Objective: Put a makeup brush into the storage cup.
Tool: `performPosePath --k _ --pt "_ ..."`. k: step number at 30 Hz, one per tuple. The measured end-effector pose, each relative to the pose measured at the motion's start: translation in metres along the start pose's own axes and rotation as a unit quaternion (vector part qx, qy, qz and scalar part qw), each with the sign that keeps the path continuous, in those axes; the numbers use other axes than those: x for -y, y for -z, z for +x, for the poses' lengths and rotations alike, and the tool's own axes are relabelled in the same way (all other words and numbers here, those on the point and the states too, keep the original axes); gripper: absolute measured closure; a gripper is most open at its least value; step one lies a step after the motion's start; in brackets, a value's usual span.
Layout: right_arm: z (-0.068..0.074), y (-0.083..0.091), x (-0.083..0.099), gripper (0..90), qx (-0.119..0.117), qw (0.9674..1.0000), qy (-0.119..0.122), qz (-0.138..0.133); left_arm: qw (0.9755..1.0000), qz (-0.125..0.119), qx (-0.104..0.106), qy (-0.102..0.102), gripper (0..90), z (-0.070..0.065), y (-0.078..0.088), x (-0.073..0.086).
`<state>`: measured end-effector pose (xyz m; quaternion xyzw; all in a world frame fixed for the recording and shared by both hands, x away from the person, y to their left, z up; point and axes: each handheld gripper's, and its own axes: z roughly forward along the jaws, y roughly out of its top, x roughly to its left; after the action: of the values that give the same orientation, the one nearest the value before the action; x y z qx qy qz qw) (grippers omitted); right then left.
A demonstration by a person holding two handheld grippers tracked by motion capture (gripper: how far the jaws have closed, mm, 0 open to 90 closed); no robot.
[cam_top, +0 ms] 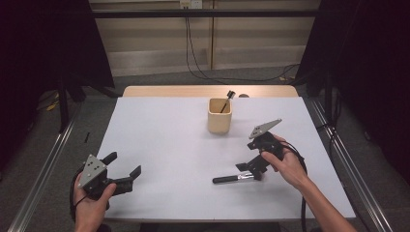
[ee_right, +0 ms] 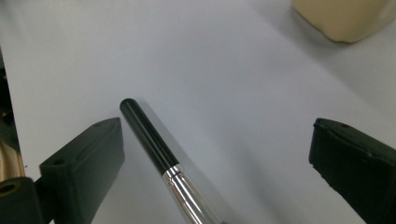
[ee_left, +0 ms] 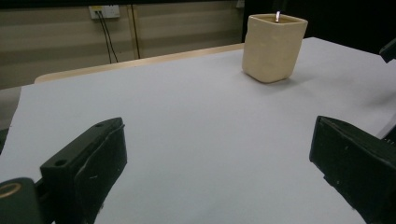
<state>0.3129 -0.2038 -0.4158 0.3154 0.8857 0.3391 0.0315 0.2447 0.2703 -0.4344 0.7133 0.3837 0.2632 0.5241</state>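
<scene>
From the high view I see my right gripper (cam_top: pixel 247 170) low over the white table (cam_top: pixel 159 145), near its right front, with its jaws spread on either side of a brush (cam_top: pixel 236 178). The brush lies flat on the table, its black handle pointing left and its silver ferrule under the gripper. My left gripper (cam_top: pixel 124 171) sits near the front left corner, well apart from the brush, jaws spread and holding nothing. A cream cup (cam_top: pixel 220 116) stands upright toward the back of the table, and 1 dark-tipped tool (cam_top: pixel 226 100) leans inside it.

In the left gripper view, the 2 black jaws stand wide apart over bare table (ee_left: pixel 196 130). The cup (ee_left: pixel 273 46) stands far ahead to the right, with a small bright tip (ee_left: pixel 278 16) showing above its rim.

In the right gripper view, the 2 jaws are also wide apart. The brush (ee_right: pixel 161 151) lies between them, nearer the left jaw, not touched by either; its rounded black end points away and its silver ferrule runs toward the bottom edge. A corner of the cup (ee_right: pixel 345 18) sits at the top right.
</scene>
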Motion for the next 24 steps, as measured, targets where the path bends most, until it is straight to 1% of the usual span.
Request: performPosePath --k 2,3,4,7,9,11,14,17,21,24 --pt "-0.001 -0.002 -0.002 5.2 -0.004 0.9998 0.011 0.016 1.0000 0.000 0.001 -0.001 3.9 0.000 0.000 0.000" --pt "0.000 -0.004 -0.003 4.9 -0.009 0.9994 0.011 0.031 1.0000 0.000 0.001 -0.001 4.0 0.000 0.000 0.000" --pt "0.001 -0.005 -0.004 4.8 -0.014 0.9988 0.013 0.045 1.0000 0.002 0.000 -0.004 4.0 0.000 0.000 0.000" --pt "0.002 -0.010 -0.005 4.8 -0.023 0.9968 0.028 0.072 1.0000 0.002 0.004 -0.004 4.0 -0.001 0.000 0.000" --pt "0.003 -0.012 -0.006 4.5 -0.031 0.9945 0.040 0.091 1.0000 0.001 0.005 -0.005 4.0 -0.001 -0.001 0.000" --pt "0.004 -0.014 -0.007 4.5 -0.040 0.9925 0.047 0.106 1.0000 0.003 0.005 -0.008 3.9 -0.001 0.000 -0.001" --pt "0.005 -0.016 -0.008 4.5 -0.039 0.9890 0.061 0.129 0.9999 0.003 0.006 -0.009 4.0 -0.001 0.000 -0.001" --pt "0.003 -0.018 -0.008 4.3 -0.046 0.9861 0.073 0.142 0.9999 0.003 0.005 -0.009 4.0 -0.001 0.000 0.000" --pt "0.003 -0.023 -0.007 4.3 -0.056 0.9813 0.082 0.165 1.0000 -0.001 0.005 -0.008 4.0 -0.002 0.001 -0.001" --pt "0.004 -0.026 -0.007 4.8 -0.061 0.9779 0.087 0.180 0.9999 0.000 0.005 -0.011 3.9 -0.003 0.001 -0.001"
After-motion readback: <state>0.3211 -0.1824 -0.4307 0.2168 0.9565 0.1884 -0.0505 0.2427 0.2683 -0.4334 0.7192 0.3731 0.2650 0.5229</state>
